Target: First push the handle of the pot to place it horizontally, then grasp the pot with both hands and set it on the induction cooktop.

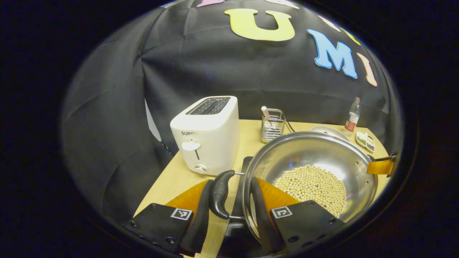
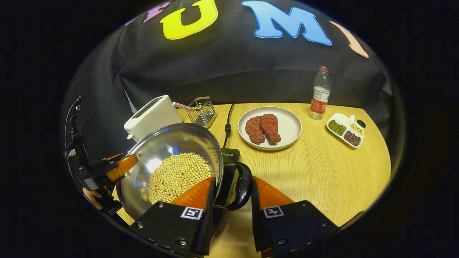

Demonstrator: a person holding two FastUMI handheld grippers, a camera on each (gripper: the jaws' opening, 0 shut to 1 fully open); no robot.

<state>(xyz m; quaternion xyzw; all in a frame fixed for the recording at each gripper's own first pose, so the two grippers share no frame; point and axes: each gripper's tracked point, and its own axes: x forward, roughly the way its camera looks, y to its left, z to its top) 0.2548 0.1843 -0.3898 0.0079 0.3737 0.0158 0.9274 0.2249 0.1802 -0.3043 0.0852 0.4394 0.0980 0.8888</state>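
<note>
A steel pot (image 1: 308, 150) holding soybeans (image 1: 312, 186) is over the black induction cooktop (image 1: 239, 233); I cannot tell whether it rests on it. My left gripper (image 1: 231, 180) is shut on the pot's black side handle (image 1: 220, 193), with one finger outside the handle and the other inside the rim. In the right gripper view, my right gripper (image 2: 233, 178) is shut the same way on the opposite handle (image 2: 244, 186) of the pot (image 2: 168, 143), above the cooktop (image 2: 229, 157). The left gripper (image 2: 118, 166) and the hand holding it show at the pot's far side.
A white toaster (image 1: 208, 136) and a wire rack (image 1: 272, 125) stand behind the pot. On the wooden table (image 2: 322, 172) are a plate with meat (image 2: 287, 138), a water bottle (image 2: 320, 93), a divided dish of beans (image 2: 346, 129) and the cooktop's cable (image 2: 227, 122).
</note>
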